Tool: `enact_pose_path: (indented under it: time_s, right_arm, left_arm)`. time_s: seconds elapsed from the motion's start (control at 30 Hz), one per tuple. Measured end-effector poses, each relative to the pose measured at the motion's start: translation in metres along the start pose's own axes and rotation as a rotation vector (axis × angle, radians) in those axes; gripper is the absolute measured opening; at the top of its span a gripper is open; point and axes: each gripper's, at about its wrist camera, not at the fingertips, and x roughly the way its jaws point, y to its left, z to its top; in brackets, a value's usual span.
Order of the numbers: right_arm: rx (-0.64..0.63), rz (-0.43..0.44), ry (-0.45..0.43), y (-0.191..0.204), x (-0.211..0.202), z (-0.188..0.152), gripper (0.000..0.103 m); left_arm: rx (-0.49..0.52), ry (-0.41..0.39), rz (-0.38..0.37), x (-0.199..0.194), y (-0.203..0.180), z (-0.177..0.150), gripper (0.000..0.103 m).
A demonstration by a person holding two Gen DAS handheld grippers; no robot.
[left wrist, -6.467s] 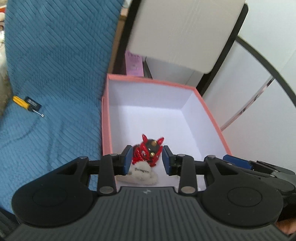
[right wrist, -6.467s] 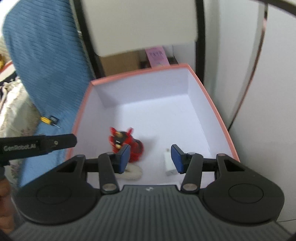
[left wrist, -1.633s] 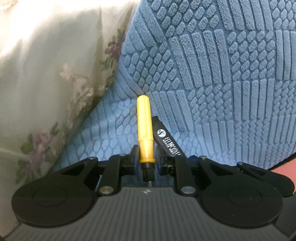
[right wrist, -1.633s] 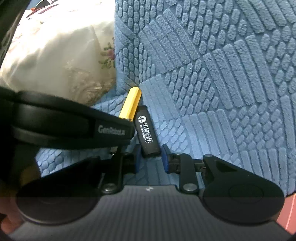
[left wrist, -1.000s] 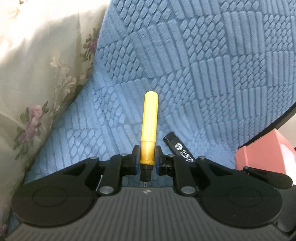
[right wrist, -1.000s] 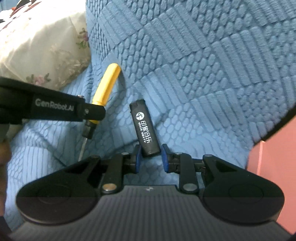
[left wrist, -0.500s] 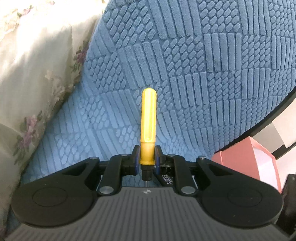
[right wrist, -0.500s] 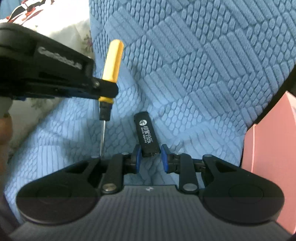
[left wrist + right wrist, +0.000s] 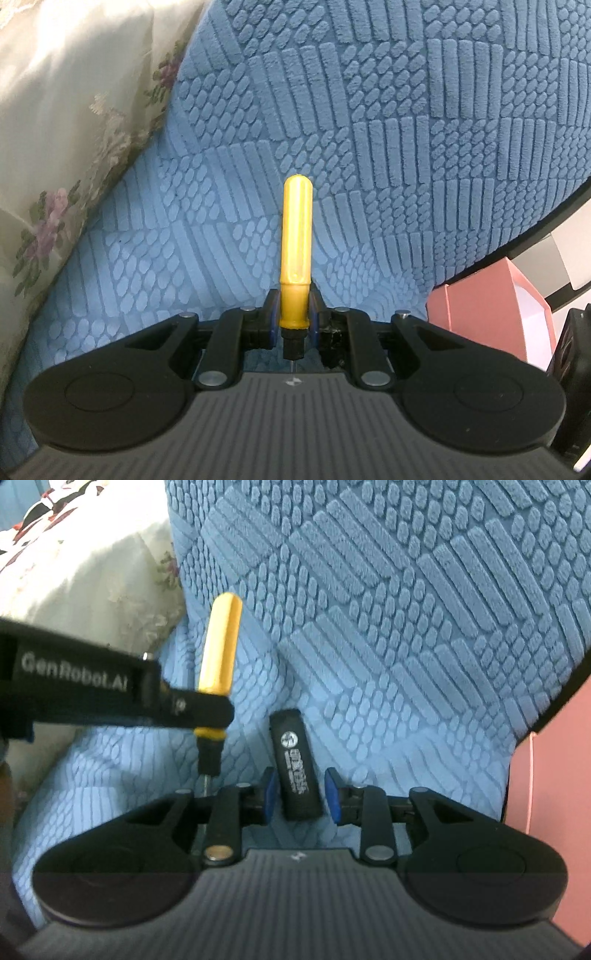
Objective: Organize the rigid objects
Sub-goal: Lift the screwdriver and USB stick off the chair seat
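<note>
A yellow-handled screwdriver (image 9: 295,240) sticks forward out of my left gripper (image 9: 293,321), which is shut on the handle's lower end, clear of the blue blanket (image 9: 406,147). The right wrist view shows the same screwdriver (image 9: 221,642) held up at the left by the left gripper (image 9: 208,710). A black stick with white print (image 9: 293,760) lies lengthwise between the blue pads of my right gripper (image 9: 299,799). Its jaws are opening, and a thin gap shows on each side of the stick.
A pink box (image 9: 480,306) with a white inside stands at the right edge of the blanket, also visible as the pink box (image 9: 554,775) in the right wrist view. Floral cream bedding (image 9: 74,129) lies to the left. A dark frame borders the blanket at right.
The left gripper has carried the screwdriver up off the blanket and rightward, so more of the pink box shows. The right gripper's pads have parted slightly from the black stick.
</note>
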Motion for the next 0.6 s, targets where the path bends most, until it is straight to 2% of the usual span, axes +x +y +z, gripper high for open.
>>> enact_pose_path:
  time_s: [0.03,0.1,0.17,0.53,0.6]
  right_arm:
    - [-0.009,-0.004,0.001,0.0,0.001,0.0,0.032]
    - [-0.013,0.0,0.004,-0.002,0.003,0.002,0.032]
    - [-0.014,0.005,0.008,-0.002,0.006,0.003,0.032]
    - [-0.037,-0.008,0.011,0.006,0.017,0.01,0.032]
    - [-0.043,-0.009,0.01,0.007,0.016,0.009,0.028]
  left_arm:
    - [-0.005,0.002,0.003,0.012,0.005,0.006,0.019]
    - [-0.01,0.004,0.004,0.005,0.004,0.004,0.019]
    - [-0.015,0.008,0.001,0.024,0.012,0.011,0.019]
    - [-0.005,0.005,0.002,0.015,0.009,0.006,0.019]
    - [-0.002,0.002,0.006,0.014,0.009,0.005,0.019]
